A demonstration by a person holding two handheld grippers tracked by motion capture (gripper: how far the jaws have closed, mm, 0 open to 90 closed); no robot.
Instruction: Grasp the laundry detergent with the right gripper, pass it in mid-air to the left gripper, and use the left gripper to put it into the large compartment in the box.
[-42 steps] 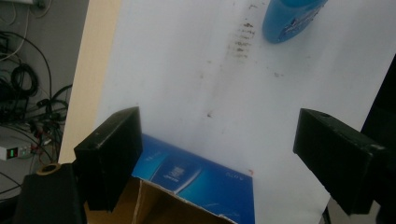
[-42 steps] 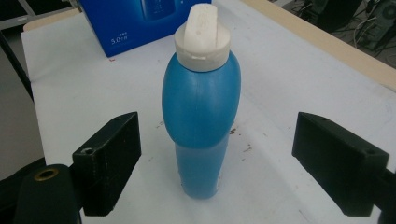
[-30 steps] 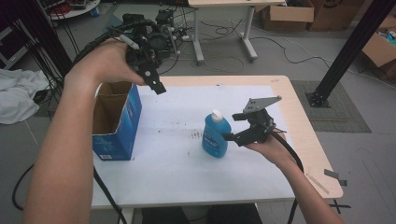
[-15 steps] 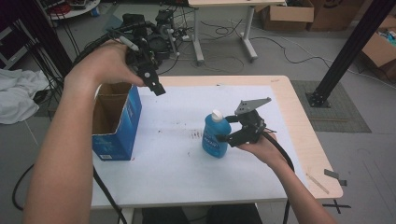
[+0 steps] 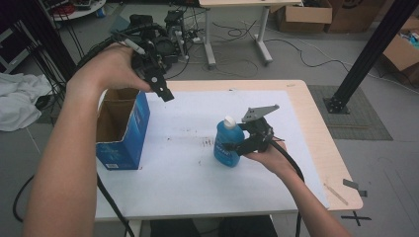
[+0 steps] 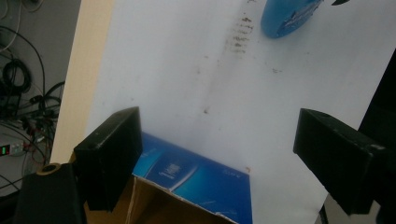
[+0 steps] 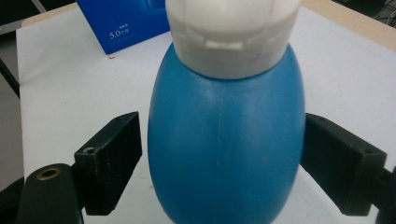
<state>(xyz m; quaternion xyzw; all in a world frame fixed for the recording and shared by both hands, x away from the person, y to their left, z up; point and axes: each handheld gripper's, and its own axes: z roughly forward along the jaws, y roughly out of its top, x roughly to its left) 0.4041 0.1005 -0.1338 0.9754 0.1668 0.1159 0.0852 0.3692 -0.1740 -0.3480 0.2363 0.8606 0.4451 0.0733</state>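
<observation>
A blue bottle [image 5: 227, 148] with a white cap stands upright on the white sheet [image 5: 197, 111] that covers the table. My right gripper [image 5: 233, 146] is open, one jaw on each side of the bottle's body [image 7: 224, 149]; a thin gap shows at the left jaw, and the right jaw is at the bottle's edge. An open blue cardboard box [image 5: 121, 133] stands at the table's left. My left gripper [image 5: 165, 94] hangs open and empty in the air above the box's far corner, looking down on the box [image 6: 196, 179] and, farther off, the bottle [image 6: 287, 18].
The wooden table edge [image 5: 316, 106] borders the sheet on the right. Dark smudges [image 5: 207, 143] mark the sheet. Cables and gear [image 5: 168, 34] lie on the floor behind, with a black post [image 5: 365, 54] to the right and a white cloth [image 5: 17, 101] to the left.
My right gripper has slid left across the table until its jaws stand around the bottle. The left gripper has barely moved above the box.
</observation>
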